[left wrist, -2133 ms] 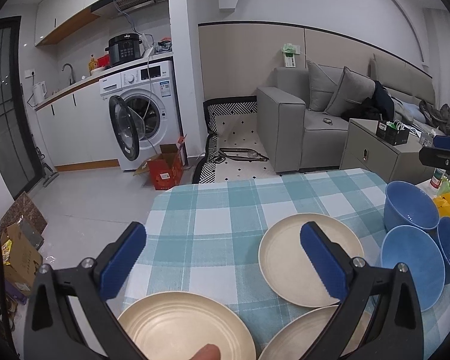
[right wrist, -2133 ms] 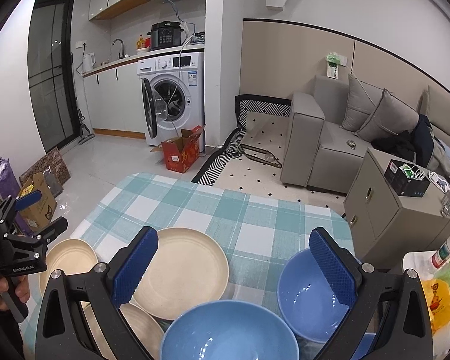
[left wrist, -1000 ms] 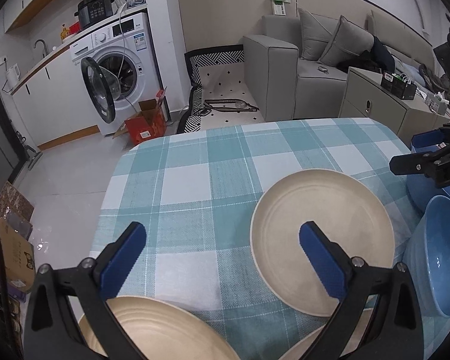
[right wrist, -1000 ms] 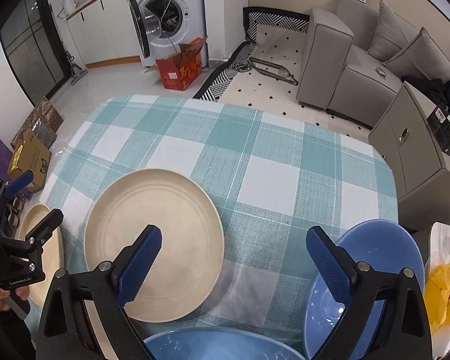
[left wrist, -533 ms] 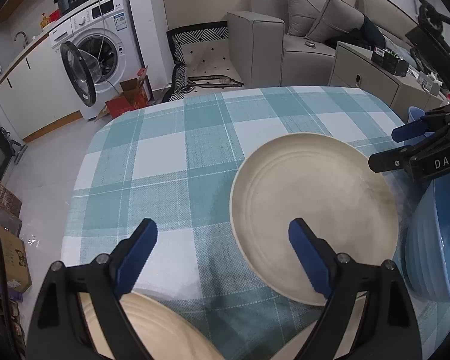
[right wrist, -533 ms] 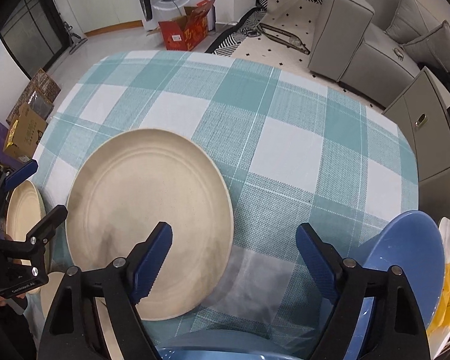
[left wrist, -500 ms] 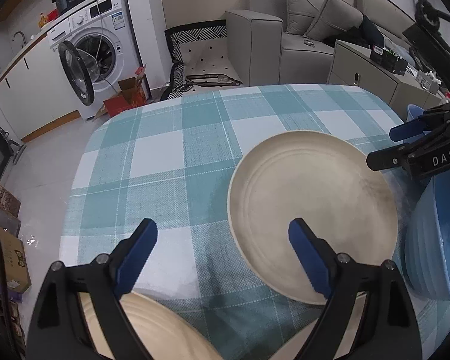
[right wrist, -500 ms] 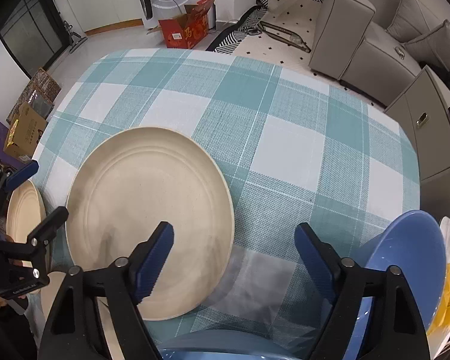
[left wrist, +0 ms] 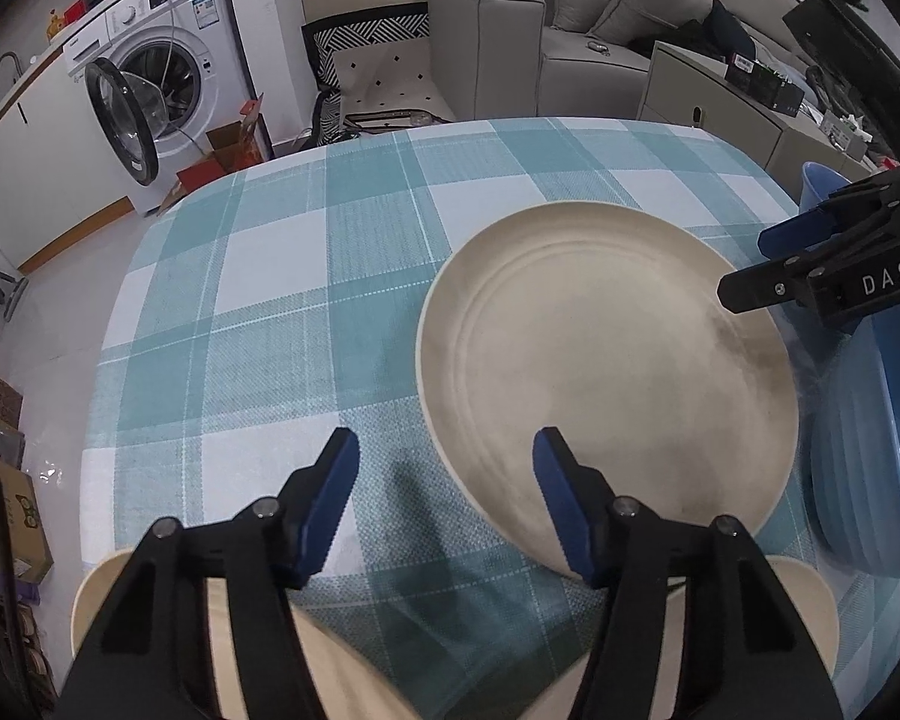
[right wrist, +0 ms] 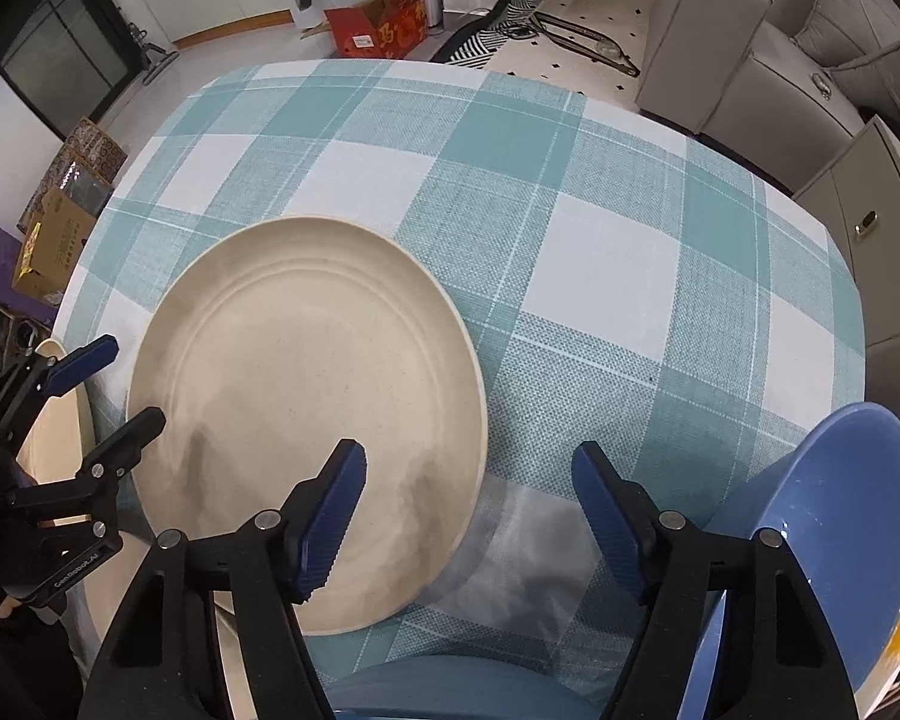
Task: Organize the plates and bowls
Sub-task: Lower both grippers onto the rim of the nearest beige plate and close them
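Observation:
A large cream plate (left wrist: 606, 384) (right wrist: 306, 420) lies flat on the teal checked tablecloth (left wrist: 270, 276). My left gripper (left wrist: 444, 480) hovers over the plate's near left rim. Its jaws are closing, and the blue pads touch nothing. My right gripper (right wrist: 468, 510) hangs over the same plate's right rim; its jaws are closing too, and nothing is pinched. Each gripper shows in the other's view: the right gripper (left wrist: 747, 267) and the left gripper (right wrist: 129, 384). A second cream plate (left wrist: 108, 600) (right wrist: 54, 438) lies under the left gripper. Two blue bowls (right wrist: 840, 528) (right wrist: 450, 690) sit near the right gripper.
A third cream plate (left wrist: 810, 606) lies at the table's near edge, beside a blue bowl (left wrist: 870, 450). Beyond the far table edge are a washing machine (left wrist: 162, 78), a grey sofa (left wrist: 510, 48) and a low cabinet (right wrist: 870, 252). Cardboard boxes (right wrist: 54, 240) stand on the floor to the left.
Both grippers have sunk toward the table and tipped further downward. Both pairs of jaws have narrowed. The large cream plate now fills more of each view.

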Demonstrator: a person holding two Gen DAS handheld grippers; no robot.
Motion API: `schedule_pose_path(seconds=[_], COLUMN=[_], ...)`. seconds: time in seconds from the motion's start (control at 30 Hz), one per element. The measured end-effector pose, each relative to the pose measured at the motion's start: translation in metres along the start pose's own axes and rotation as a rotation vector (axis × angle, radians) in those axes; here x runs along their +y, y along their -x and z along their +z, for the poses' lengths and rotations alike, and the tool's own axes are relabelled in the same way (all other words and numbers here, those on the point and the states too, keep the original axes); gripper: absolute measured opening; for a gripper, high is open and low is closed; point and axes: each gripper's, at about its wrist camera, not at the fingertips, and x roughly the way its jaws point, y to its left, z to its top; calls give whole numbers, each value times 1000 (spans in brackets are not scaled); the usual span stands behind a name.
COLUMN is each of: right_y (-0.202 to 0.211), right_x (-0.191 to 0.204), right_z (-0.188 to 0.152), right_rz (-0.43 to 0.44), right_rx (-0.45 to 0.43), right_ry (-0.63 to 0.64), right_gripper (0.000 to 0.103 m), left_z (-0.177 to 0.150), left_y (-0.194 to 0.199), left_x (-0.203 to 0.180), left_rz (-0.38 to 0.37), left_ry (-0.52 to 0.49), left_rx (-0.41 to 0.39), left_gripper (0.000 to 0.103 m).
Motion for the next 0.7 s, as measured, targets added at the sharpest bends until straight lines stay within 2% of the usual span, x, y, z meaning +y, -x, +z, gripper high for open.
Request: schedule_pose_path(seconds=[0.2,0.37,0.43,0.5,0.7], right_y=[-8,-18,-21,-21,-22], right_x=[7,6,6,6,7], right_z=[1,1,2,2,-1], right_rz=[21,40,46,53,48], right_rx=[25,54,58,58,67], right_ry=[17,5,-2,-1,6], right_gripper=[68,61,60,57,42], left_z=[-2,-2,-2,-3,-5], left_y=[-1,-4,-5,-7,-8], left_x=[2,3,3,3,3], left_rz=[1,-9,-15,-26,-37], left_ry=[-1,-4,-7,-4,7], left_rx=[3,18,27,37,45], left_gripper=[58,50,41,38,27])
